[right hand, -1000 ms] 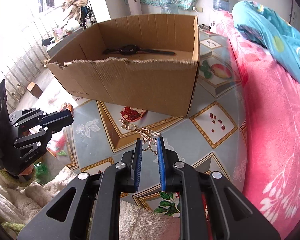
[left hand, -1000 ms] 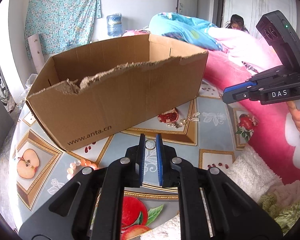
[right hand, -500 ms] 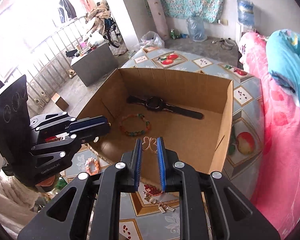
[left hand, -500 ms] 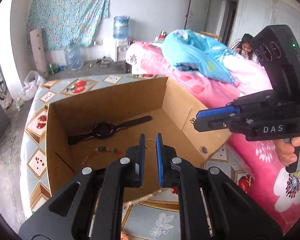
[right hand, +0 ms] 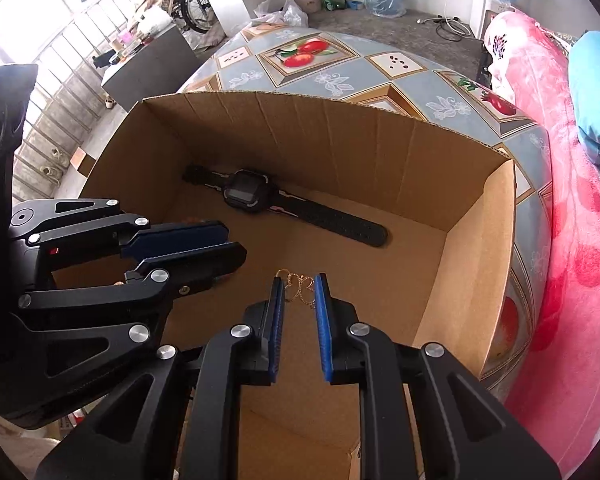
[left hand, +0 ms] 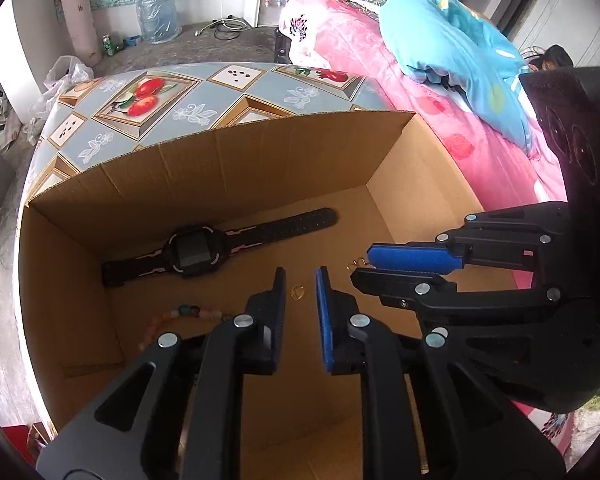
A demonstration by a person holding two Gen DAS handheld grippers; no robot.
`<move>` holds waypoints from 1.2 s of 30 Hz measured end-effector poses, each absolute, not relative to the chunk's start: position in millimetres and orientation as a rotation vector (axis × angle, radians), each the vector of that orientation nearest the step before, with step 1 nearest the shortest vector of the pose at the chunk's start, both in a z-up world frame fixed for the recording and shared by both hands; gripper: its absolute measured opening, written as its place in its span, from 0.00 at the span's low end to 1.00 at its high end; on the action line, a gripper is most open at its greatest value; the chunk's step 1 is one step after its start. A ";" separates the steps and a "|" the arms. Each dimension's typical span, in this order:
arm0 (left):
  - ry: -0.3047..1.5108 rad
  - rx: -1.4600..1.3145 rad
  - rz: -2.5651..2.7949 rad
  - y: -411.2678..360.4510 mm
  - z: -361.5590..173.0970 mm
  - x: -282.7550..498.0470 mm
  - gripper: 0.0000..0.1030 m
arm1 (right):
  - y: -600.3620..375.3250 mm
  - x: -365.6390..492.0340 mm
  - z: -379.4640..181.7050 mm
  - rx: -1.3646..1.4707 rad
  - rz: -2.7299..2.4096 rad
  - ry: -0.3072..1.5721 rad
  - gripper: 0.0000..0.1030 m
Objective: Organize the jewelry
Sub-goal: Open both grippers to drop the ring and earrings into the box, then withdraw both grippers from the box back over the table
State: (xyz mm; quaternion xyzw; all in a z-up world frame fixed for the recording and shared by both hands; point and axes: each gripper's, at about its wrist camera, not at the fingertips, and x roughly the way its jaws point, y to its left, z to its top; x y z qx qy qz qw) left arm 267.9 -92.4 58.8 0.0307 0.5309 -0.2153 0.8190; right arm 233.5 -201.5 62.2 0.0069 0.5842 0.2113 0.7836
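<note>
Both grippers hang over the open cardboard box (left hand: pixel 228 168), which also shows in the right wrist view (right hand: pixel 480 264). My left gripper (left hand: pixel 300 286) has its jaws slightly apart, with a small gold ring (left hand: pixel 297 291) between the tips; I cannot tell whether it is gripped or lying on the box floor. My right gripper (right hand: pixel 299 289) is shut on a gold butterfly earring (right hand: pixel 300 287), whose hook (left hand: pixel 356 263) pokes out in the left wrist view. A black watch (left hand: pixel 204 250) and a bead bracelet (left hand: pixel 180 314) lie on the box floor.
The box stands on a table with a fruit-patterned cloth (left hand: pixel 172 96). A bed with a pink blanket (left hand: pixel 480 152) is on the right. The two grippers are close together inside the box, the right one (left hand: pixel 412 268) beside my left.
Both grippers have moved forward and down from above the box's near edge into the box, carrying the ring and earring. The left jaws look slightly wider than before.
</note>
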 end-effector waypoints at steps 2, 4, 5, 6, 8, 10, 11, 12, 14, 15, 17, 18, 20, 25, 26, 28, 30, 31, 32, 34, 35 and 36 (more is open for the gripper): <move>1.135 0.060 -0.454 -92.3 56.9 269.2 0.18 | -204.8 235.3 60.8 0.022 0.449 1.259 0.16; 1.137 0.054 -0.452 -91.9 55.1 269.8 0.18 | -207.6 236.2 61.0 0.033 0.449 1.256 0.16; 1.136 0.052 -0.452 -91.5 54.9 269.0 0.18 | -209.1 236.7 61.0 0.038 0.447 1.254 0.16; 1.133 0.055 -0.450 -91.0 55.0 267.7 0.18 | -210.3 236.3 61.8 0.042 0.447 1.250 0.16; 1.126 0.065 -0.445 -90.7 56.3 266.0 0.18 | -210.5 235.7 63.8 0.039 0.442 1.244 0.16; 1.115 0.066 -0.445 -89.8 59.8 262.0 0.18 | -211.1 235.3 66.5 0.045 0.438 1.238 0.17; 1.109 0.065 -0.447 -89.1 62.5 259.3 0.18 | -212.0 235.2 68.4 0.051 0.438 1.234 0.17; 1.101 0.064 -0.447 -87.9 65.3 256.6 0.18 | -213.0 233.8 71.4 0.057 0.438 1.226 0.17; 1.083 0.066 -0.446 -85.1 71.5 250.9 0.18 | -215.5 231.9 77.5 0.069 0.438 1.209 0.21; 1.072 0.064 -0.446 -83.2 75.2 247.4 0.18 | -217.2 230.1 81.8 0.076 0.438 1.198 0.25; 1.047 0.057 -0.448 -79.0 83.1 240.1 0.18 | -220.8 225.4 91.2 0.085 0.441 1.171 0.27; 1.029 0.056 -0.448 -76.6 87.8 235.2 0.18 | -223.0 222.2 96.4 0.090 0.440 1.157 0.27; 0.984 0.056 -0.452 -70.7 98.1 223.1 0.18 | -228.1 213.6 107.0 0.108 0.444 1.127 0.27; 0.829 0.071 -0.481 -49.5 126.8 175.1 0.18 | -242.0 174.6 132.4 0.165 0.468 1.037 0.27; 0.798 0.069 -0.494 -44.2 131.9 164.2 0.18 | -244.7 163.1 137.0 0.177 0.475 1.018 0.27; 0.742 0.056 -0.512 -33.2 139.0 141.3 0.18 | -250.2 137.1 144.5 0.196 0.483 0.971 0.27; 0.703 0.044 -0.534 -24.3 139.9 118.5 0.19 | -256.1 107.9 149.1 0.220 0.497 0.923 0.27; 0.691 0.040 -0.551 -20.5 138.0 107.8 0.19 | -259.2 92.7 149.6 0.237 0.506 0.904 0.27; 0.681 0.040 -0.563 -18.2 135.5 97.7 0.19 | -261.9 78.5 148.3 0.253 0.513 0.886 0.27; 0.665 0.038 -0.575 -14.1 128.7 78.0 0.19 | -266.4 50.8 141.9 0.275 0.512 0.866 0.27; 0.665 0.036 -0.585 -13.1 124.1 69.2 0.19 | -268.1 38.5 136.7 0.282 0.506 0.859 0.27; 0.666 0.032 -0.583 -12.6 119.0 61.9 0.19 | -269.6 28.5 129.9 0.289 0.496 0.859 0.27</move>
